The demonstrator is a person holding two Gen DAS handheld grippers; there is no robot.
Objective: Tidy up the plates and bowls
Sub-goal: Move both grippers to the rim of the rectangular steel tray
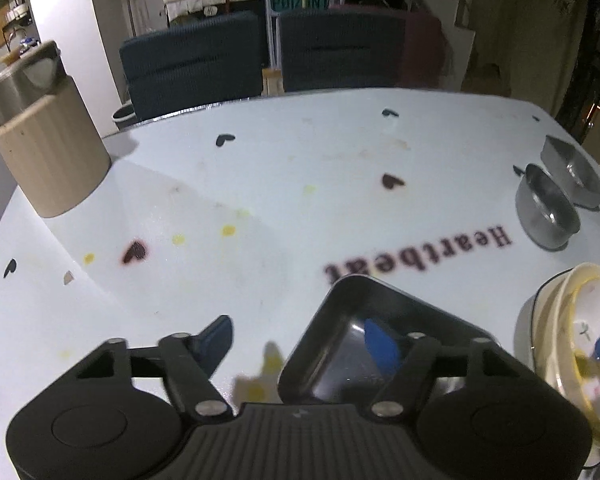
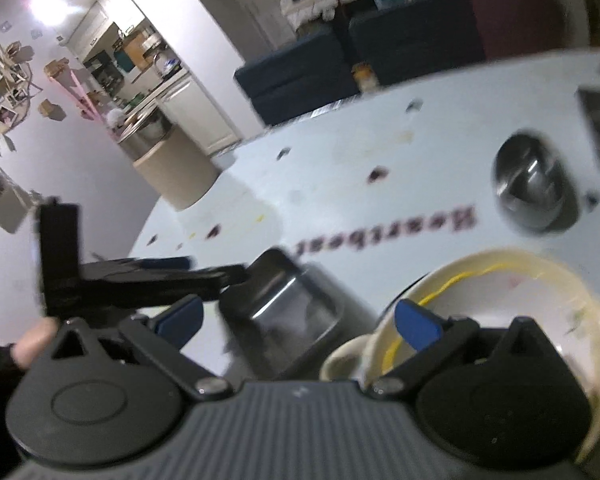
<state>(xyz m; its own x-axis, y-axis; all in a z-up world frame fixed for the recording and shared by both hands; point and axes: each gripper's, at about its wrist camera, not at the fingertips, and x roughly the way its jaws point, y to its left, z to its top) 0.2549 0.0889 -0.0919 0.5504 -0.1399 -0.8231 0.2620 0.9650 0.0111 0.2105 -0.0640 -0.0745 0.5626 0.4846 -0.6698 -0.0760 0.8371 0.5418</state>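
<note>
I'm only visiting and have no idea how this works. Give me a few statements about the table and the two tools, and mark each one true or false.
1. The left tool has one finger inside the square steel dish and one outside it. True.
2. The round steel bowl is stacked inside the cream bowl. False: it stands on its own, farther back on the table.
3. The right tool is clamped shut. False: its jaws stand wide open.
4. A word is printed on the table. True.
5. The beige canister lies on its side. False: it stands upright at the table's edge.
</note>
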